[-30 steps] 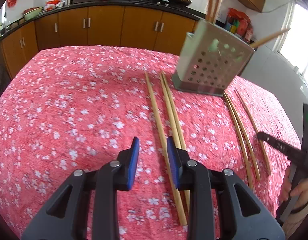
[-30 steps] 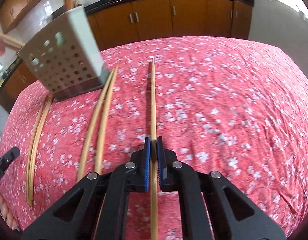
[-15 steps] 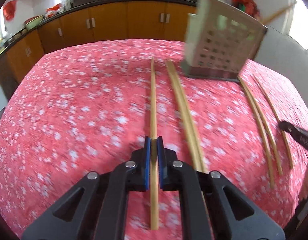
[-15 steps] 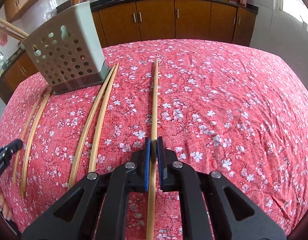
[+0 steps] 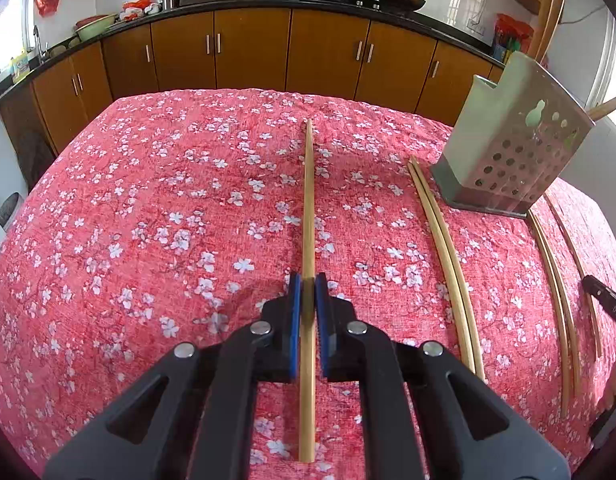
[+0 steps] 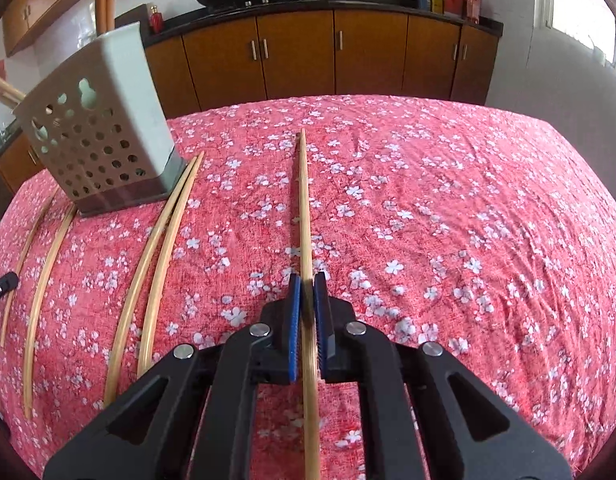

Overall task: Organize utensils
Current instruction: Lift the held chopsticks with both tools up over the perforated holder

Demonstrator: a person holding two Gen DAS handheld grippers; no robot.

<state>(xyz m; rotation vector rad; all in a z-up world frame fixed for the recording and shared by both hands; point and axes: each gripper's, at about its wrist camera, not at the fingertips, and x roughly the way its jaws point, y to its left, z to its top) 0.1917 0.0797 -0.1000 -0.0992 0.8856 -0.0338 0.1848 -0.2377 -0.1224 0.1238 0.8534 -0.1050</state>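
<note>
In the left wrist view my left gripper (image 5: 308, 284) is shut on a long bamboo chopstick (image 5: 308, 200) that points away over the red flowered cloth. My right gripper (image 6: 307, 284) is shut on another chopstick (image 6: 303, 200) in the same way. Whether either stick is lifted off the cloth I cannot tell. The grey perforated utensil holder (image 5: 516, 160) stands at the right in the left wrist view. In the right wrist view the holder (image 6: 95, 136) is at the left, with chopsticks sticking out of its top. A loose pair of chopsticks (image 5: 444, 260) lies beside it, and another pair (image 6: 159, 260) shows in the right wrist view.
More chopsticks (image 5: 556, 280) lie right of the holder, by the tip of the other gripper (image 5: 604, 300). Thin chopsticks (image 6: 43, 280) also lie at the left in the right wrist view. The red cloth (image 6: 468, 220) drops off at the table's rounded edges. Wooden cabinets (image 5: 251, 48) stand behind.
My left gripper was open beside the chopsticks; it shifted left, shut on the single chopstick and holds it now. My right gripper keeps its chopstick and has shifted only a little.
</note>
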